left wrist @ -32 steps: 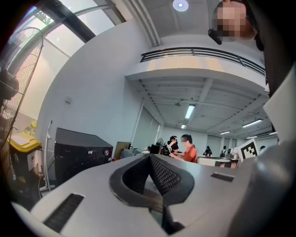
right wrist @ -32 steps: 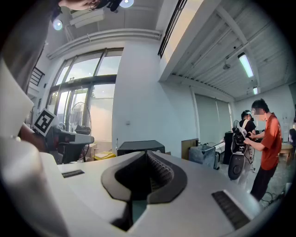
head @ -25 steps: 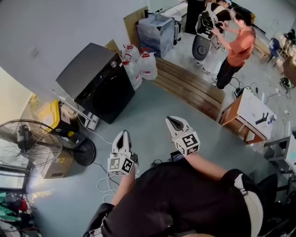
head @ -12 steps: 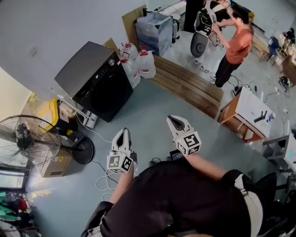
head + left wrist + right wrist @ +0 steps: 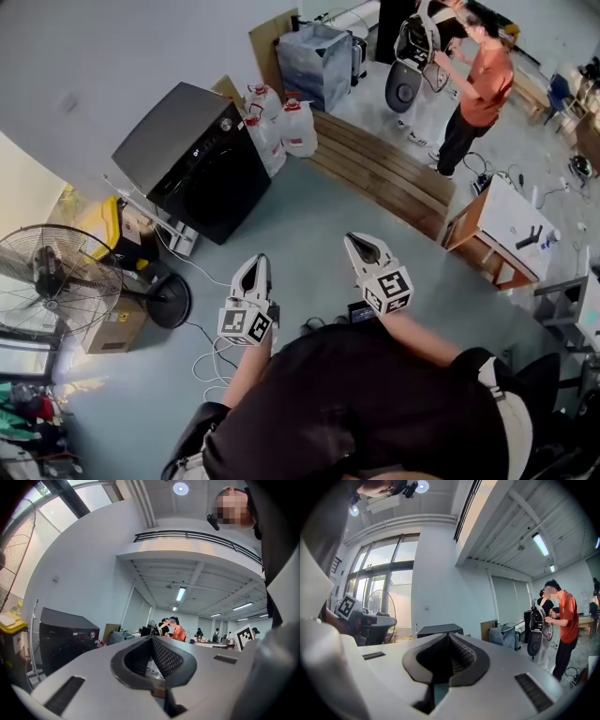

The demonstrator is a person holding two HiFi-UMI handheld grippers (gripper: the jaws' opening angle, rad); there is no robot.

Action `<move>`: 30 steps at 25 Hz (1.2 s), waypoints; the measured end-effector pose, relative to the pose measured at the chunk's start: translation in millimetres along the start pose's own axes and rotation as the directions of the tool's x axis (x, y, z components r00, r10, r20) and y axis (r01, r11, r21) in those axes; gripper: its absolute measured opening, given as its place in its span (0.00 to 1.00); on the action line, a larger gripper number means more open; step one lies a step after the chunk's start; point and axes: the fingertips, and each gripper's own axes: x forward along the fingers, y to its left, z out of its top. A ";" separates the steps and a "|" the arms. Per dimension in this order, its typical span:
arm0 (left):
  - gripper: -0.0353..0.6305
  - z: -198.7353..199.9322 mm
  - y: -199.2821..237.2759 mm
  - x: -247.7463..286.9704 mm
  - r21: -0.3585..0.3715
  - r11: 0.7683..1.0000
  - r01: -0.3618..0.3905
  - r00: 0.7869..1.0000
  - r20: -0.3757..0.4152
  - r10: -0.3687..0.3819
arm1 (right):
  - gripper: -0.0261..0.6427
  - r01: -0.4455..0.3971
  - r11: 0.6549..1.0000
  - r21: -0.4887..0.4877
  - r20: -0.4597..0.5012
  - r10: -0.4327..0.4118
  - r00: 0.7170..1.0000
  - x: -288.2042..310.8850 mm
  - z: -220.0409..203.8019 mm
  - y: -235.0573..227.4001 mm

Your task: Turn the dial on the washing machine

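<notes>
both left gripper point(image 5: 255, 264) and right gripper point(image 5: 358, 242) are shut, empty and well short of the washer point(image 5: 192, 159), dial point(image 5: 226, 125) on its top panel; unopened jaws may skid off it.

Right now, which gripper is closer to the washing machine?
The left gripper. In the head view it sits just below the black washing machine's front corner, while the right gripper is farther off, nearer the wooden boards.

We see the dial point(image 5: 226, 123) on the washing machine point(image 5: 178, 141) only as a tiny dot, too small to tell where it points. The fan point(image 5: 58, 281) is cut off by the left edge of the head view.
</notes>
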 end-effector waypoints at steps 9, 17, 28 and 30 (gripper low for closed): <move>0.07 -11.0 -16.6 8.6 0.001 1.000 -0.018 1.000 -0.025 0.018 | 0.08 -0.012 1.000 0.023 0.001 0.012 1.000 -16.2 -8.0 -19.6; 0.07 -30.1 -38.1 9.4 -0.014 0.999 -0.029 0.998 -0.048 0.028 | 0.08 -0.024 0.999 0.044 -0.026 0.026 0.999 -33.5 -29.4 -35.3; 0.07 -29.0 -36.6 13.5 -0.017 0.999 -0.040 0.998 -0.049 0.039 | 0.08 -0.029 0.999 0.046 -0.008 0.029 1.000 -29.8 -22.6 -40.5; 0.07 -30.3 -31.6 14.6 -0.020 0.999 -0.048 0.998 -0.047 0.047 | 0.08 -0.031 0.998 0.052 -0.011 0.032 0.999 -24.6 -24.8 -41.9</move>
